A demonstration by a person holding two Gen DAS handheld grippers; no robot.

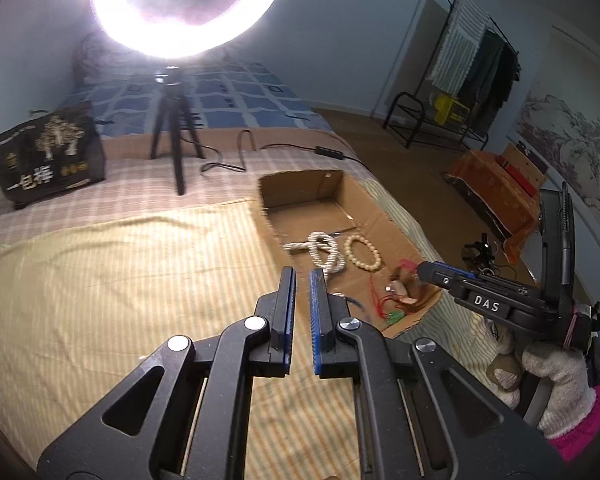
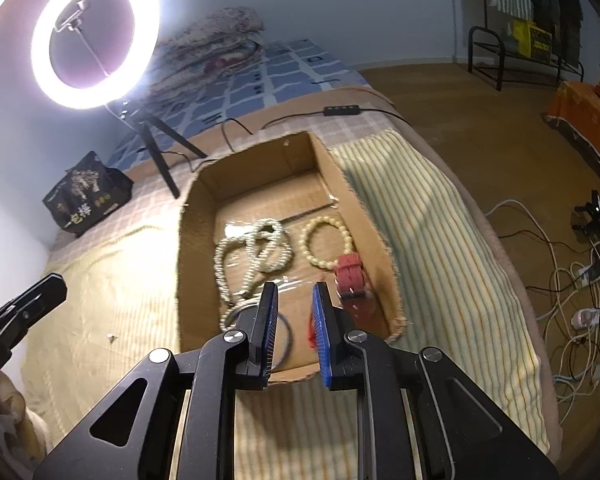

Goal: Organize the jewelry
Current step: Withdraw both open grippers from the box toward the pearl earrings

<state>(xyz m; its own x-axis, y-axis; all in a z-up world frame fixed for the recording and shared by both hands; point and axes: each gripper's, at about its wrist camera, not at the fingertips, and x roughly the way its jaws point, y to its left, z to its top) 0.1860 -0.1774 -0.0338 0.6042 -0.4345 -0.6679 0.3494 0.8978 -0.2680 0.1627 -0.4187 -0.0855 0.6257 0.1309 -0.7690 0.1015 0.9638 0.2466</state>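
Observation:
A shallow cardboard box [image 2: 188,240] lies on the striped bed cover. It shows in the left wrist view [image 1: 300,192] too. Inside lie a long pearl necklace [image 2: 256,256], a cream bead bracelet [image 2: 327,244], a red strap [image 2: 350,276] and a thin dark bangle [image 2: 288,336]. In the left wrist view the pearl necklace [image 1: 320,250] and the bead bracelet [image 1: 362,254] lie beside red-corded pieces [image 1: 396,296]. My left gripper [image 1: 302,276] is open and empty, over the cover just left of the box. My right gripper [image 2: 294,292] is open and empty above the box's near end.
A lit ring light on a black tripod [image 1: 176,136] stands behind the box, its cable and switch [image 1: 330,151] trailing across the bed. A dark printed bag [image 1: 48,156] sits at the back left. Cables and plugs [image 2: 580,292] lie on the floor to the right.

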